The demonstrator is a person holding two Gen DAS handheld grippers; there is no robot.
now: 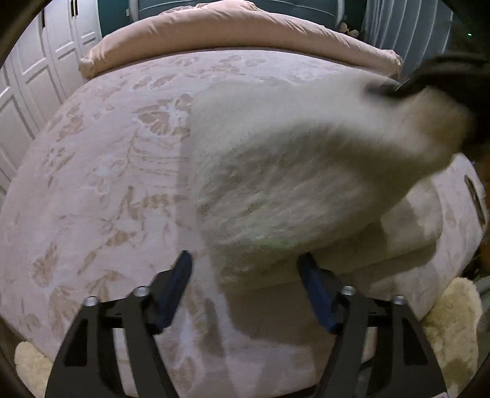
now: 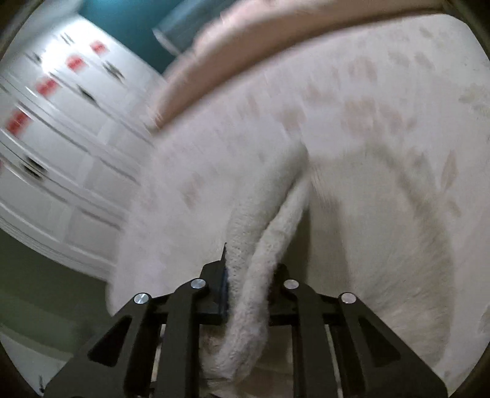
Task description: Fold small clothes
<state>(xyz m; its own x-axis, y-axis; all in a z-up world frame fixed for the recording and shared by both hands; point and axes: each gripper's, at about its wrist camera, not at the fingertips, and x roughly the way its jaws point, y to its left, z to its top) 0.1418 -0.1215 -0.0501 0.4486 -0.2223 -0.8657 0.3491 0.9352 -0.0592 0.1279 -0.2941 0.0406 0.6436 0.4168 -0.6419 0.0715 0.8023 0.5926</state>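
Note:
A white knitted garment lies on the floral bedspread, its right part lifted into the air and blurred. My left gripper is open and empty, just in front of the garment's near edge. My right gripper is shut on a fold of the white garment and holds it up above the bed; it shows as a dark blurred shape at the upper right in the left wrist view. The garment trails from the right fingers down to the bed.
A rolled pink duvet lies across the far side of the bed. White wardrobe doors stand at the left. Cream fluffy rugs lie on the floor by the bed's near edge. Curtains hang at the back right.

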